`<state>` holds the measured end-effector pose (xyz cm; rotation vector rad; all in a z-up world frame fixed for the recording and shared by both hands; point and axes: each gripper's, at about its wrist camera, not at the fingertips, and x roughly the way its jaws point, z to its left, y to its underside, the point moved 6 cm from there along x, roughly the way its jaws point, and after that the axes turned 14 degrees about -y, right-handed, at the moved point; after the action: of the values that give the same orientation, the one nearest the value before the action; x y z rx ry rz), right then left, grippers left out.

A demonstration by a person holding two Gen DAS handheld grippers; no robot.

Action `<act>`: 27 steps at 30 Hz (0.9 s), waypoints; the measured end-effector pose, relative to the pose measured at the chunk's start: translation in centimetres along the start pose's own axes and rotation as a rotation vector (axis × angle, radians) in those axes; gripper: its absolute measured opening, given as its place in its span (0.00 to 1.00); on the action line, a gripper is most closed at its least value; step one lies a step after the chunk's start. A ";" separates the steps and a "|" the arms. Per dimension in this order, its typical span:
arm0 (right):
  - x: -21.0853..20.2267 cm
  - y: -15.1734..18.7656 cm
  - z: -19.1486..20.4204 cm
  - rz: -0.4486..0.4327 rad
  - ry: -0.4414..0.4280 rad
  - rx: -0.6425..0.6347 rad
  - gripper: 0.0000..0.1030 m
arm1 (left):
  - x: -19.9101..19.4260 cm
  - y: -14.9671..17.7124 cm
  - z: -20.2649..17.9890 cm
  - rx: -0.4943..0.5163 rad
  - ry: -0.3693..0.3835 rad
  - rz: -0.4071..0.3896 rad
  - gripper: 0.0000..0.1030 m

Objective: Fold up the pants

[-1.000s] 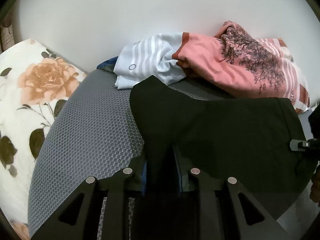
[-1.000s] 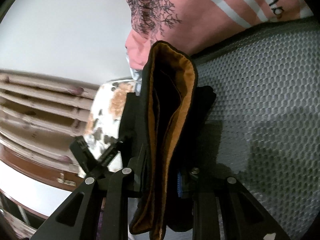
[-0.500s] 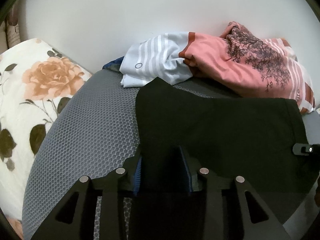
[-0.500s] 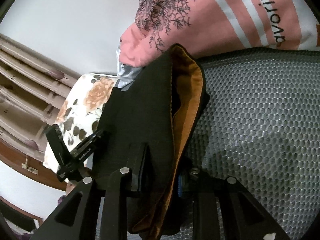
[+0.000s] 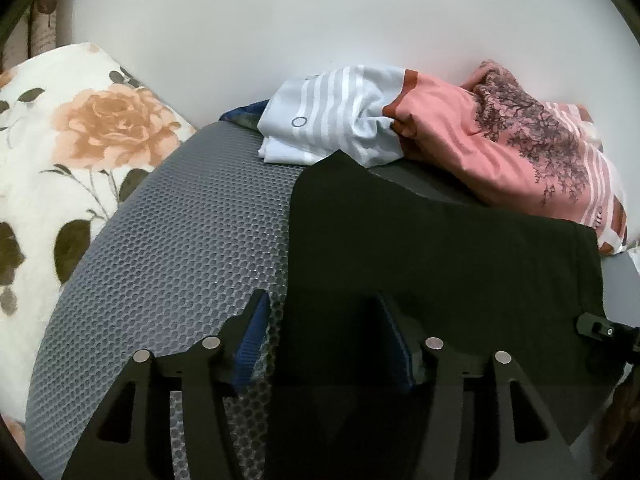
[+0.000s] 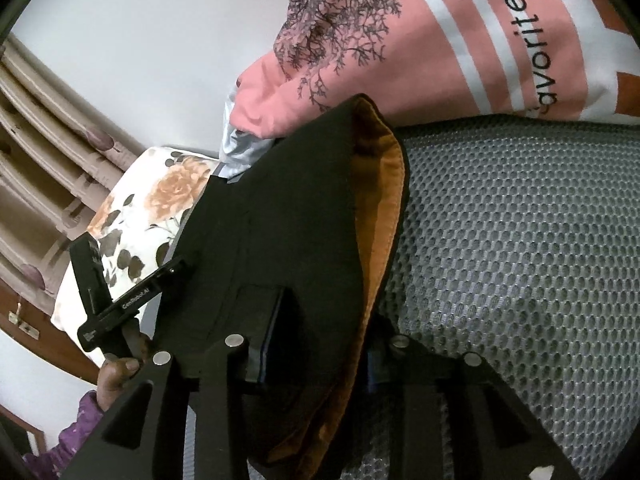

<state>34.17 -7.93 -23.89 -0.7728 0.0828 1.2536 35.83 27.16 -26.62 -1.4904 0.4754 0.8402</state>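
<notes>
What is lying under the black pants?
The black pants lie on the grey mesh mat, which shows bare beside them. Whatever is beneath the fabric itself is covered. Behind them is a pink shirt.

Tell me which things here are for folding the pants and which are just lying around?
For the job:
- black pants
- left gripper, jaws opening, pants lying between them
- right gripper, jaws opening, pants between them
- grey mat under the pants

Just lying around:
- pink shirt
- white striped shirt
- flowery pillow
</notes>
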 end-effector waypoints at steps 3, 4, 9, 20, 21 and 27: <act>-0.1 0.1 0.0 -0.016 0.016 -0.014 0.30 | 0.0 0.1 0.2 -0.007 -0.019 -0.002 0.60; -0.1 0.2 0.1 -0.021 0.034 -0.029 0.33 | -0.1 0.1 0.2 -0.006 -0.025 -0.006 0.60; 0.2 0.4 1.1 -0.044 0.152 -0.122 0.40 | -0.3 0.1 0.2 0.013 -0.071 -0.027 0.64; -0.1 0.1 1.2 -0.080 0.263 -0.159 0.58 | -1.1 -0.1 0.4 0.020 -0.116 -0.069 0.69; 0.0 0.1 1.2 -0.079 0.267 -0.159 0.59 | -1.1 -0.1 0.4 0.021 -0.118 -0.071 0.69; 0.3 0.1 1.1 -0.076 0.283 -0.163 0.61 | -1.3 -0.1 0.4 0.025 -0.126 -0.081 0.71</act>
<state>33.83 -7.07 -23.20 -1.0823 0.1813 1.0820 35.00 27.30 -25.56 -1.4154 0.3289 0.8554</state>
